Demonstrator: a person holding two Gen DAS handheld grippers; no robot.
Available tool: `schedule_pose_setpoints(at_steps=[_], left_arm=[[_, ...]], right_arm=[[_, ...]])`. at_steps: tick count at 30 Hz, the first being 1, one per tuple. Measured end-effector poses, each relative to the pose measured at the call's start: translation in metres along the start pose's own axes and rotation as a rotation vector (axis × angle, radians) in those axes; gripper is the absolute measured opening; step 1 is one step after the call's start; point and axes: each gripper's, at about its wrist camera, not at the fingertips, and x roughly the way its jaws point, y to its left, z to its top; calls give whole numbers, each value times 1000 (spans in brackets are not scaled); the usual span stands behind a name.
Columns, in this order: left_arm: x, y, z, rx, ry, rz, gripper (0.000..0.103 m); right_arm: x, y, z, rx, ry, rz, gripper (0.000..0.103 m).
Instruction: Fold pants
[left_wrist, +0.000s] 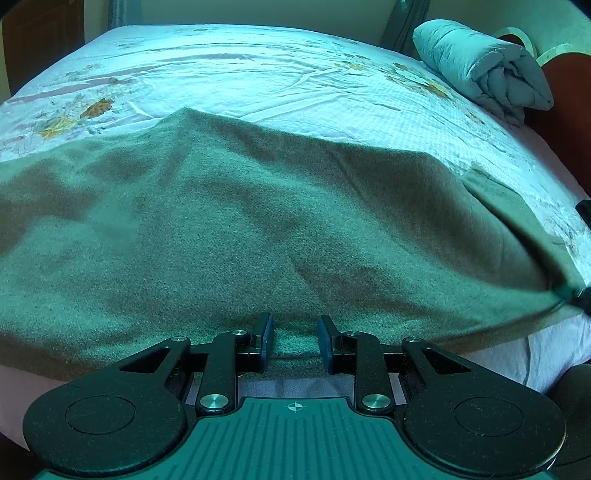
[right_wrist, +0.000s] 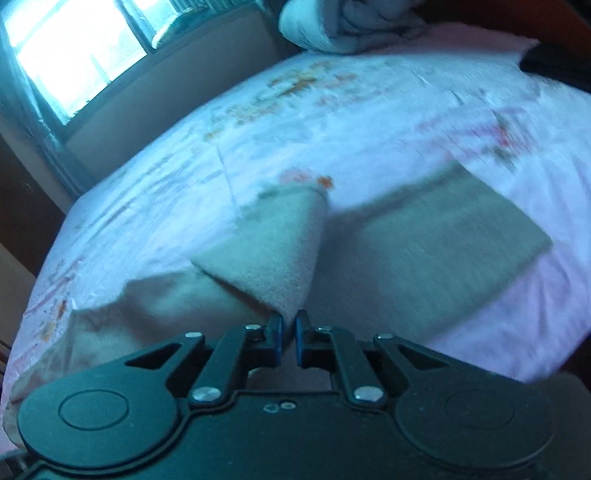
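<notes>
Pants (left_wrist: 229, 236) lie on the bed (left_wrist: 258, 74), long axis crosswise before me. My left hand-held gripper (left_wrist: 295, 341) grips their near edge; right hand-held gripper (right_wrist: 290, 341) pinches a lifted corner.

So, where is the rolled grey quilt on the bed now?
In the left wrist view, the rolled grey quilt lies at the far right corner of the floral bed sheet, beyond the olive fleece pants.

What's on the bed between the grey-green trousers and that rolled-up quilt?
In the left wrist view, only bare flowered bedsheet lies between the trousers and the rolled quilt.
</notes>
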Motion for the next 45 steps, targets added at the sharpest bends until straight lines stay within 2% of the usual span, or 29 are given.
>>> schedule_pose_setpoints(at_steps=[3, 4, 6, 7, 8, 11, 14, 18, 22, 27, 31, 33, 34, 36, 45], left_arm=[[0, -2, 0, 9, -1, 4, 27], [0, -1, -1, 8, -1, 4, 27], [-3, -2, 0, 0, -3, 7, 27], [-5, -3, 0, 0, -9, 10, 27], [-8, -5, 1, 1, -18, 10, 27], [-14, -11, 1, 3, -27, -16, 27], [-14, -21, 1, 28, -20, -35, 27], [-8, -26, 1, 35, 3, -45, 27], [-6, -26, 1, 9, 10, -46, 27], [-4, -25, 0, 7, 11, -42, 27], [-2, -24, 2, 2, 14, -38, 27], [-1, -24, 2, -1, 14, -36, 27], [-1, -24, 2, -2, 14, -35, 27], [-1, -23, 3, -11, 8, -27, 27], [3, -22, 5, -5, 8, -17, 27]], right_arm=[[20, -20, -16, 45, 50, -36, 0], [24, -19, -18, 25, 50, -45, 0], [28, -8, -18, -48, 60, -69, 2], [27, -5, -15, -62, 66, -67, 8], [21, -3, -12, -67, 58, -56, 19], [-1, 11, 0, -190, -18, -69, 20], [-5, 32, 9, -324, -43, -46, 20], [10, 53, 19, -377, -25, 5, 24], [38, 78, 28, -497, 3, 4, 28], [77, 100, 33, -586, 68, 3, 28], [92, 105, 34, -609, 73, -26, 28], [95, 107, 33, -625, 72, -40, 17], [94, 106, 33, -624, 67, -44, 7], [92, 99, 37, -563, 78, -16, 0], [49, 64, 50, -408, -29, -9, 0]])
